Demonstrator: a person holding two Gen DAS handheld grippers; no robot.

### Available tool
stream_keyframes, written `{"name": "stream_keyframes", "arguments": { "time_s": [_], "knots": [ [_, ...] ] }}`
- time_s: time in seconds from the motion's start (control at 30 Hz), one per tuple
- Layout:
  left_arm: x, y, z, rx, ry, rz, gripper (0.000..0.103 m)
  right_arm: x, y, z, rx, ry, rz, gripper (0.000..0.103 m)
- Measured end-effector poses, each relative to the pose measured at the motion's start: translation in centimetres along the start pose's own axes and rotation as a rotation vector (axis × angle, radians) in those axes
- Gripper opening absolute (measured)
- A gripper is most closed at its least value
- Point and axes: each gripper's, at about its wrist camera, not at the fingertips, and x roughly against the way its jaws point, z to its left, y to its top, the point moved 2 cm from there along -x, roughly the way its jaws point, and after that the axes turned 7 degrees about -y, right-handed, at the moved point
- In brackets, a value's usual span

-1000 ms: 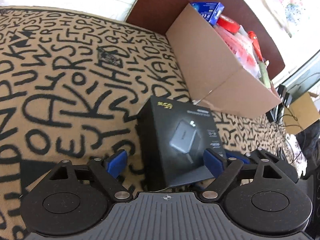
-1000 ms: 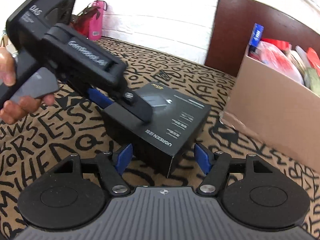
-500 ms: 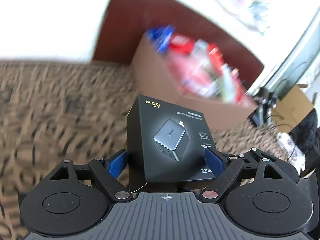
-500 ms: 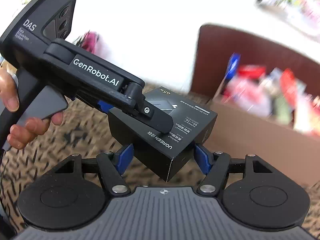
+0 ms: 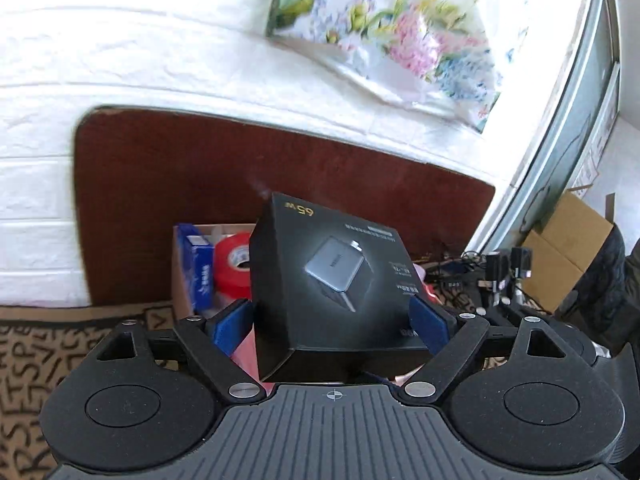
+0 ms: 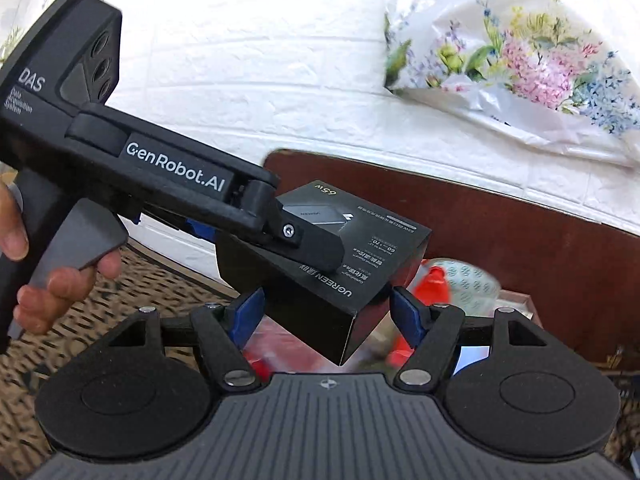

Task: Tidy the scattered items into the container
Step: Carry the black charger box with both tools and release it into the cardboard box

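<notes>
A black charger box (image 5: 332,280) marked 65W is held in the air between both grippers. My left gripper (image 5: 332,320) is shut on the box, its blue pads against two sides. My right gripper (image 6: 328,314) is shut on the same box (image 6: 320,296) from another side. The left gripper's body (image 6: 160,176) crosses the right wrist view and lies over the box top. The cardboard container (image 5: 182,280) sits just below and behind the box, holding a blue carton (image 5: 202,272) and a red tape roll (image 5: 232,268).
A dark brown headboard (image 5: 160,184) stands behind the container against a white brick wall. A floral plastic bag (image 5: 400,40) hangs above. The letter-patterned cover (image 5: 48,352) lies at lower left. Another cardboard box (image 5: 568,240) and cables are at right.
Both grippers have lifted the black box off the patterned cover and carried it up and toward the container, which now lies right under it.
</notes>
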Motion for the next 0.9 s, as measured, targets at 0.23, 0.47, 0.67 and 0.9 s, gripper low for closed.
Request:
{"name": "stream_keyframes", "arguments": {
  "time_s": [0.23, 0.47, 0.67, 0.9],
  "knots": [
    [-2.2, -1.7, 2.1, 0.034, 0.003, 0.052, 0.092, 0.0, -2.3, -1.8, 0.027, -0.032, 0.004, 0.077],
    [-2.1, -1.6, 1.8, 0.009, 0.024, 0.043, 0.093, 0.7, -2.4, -0.8, 0.058, -0.026, 0.001, 0.077],
    [-0.7, -2.1, 2.4, 0.004, 0.041, 0.033, 0.095, 0.8, -2.6, -0.8, 0.031, -0.031, 0.008, 0.077],
    [1.3, -3.0, 2.8, 0.019, 0.058, 0.033, 0.097, 2.2, -3.2, -0.6, 0.002, -0.046, 0.023, 0.078]
  ]
}}
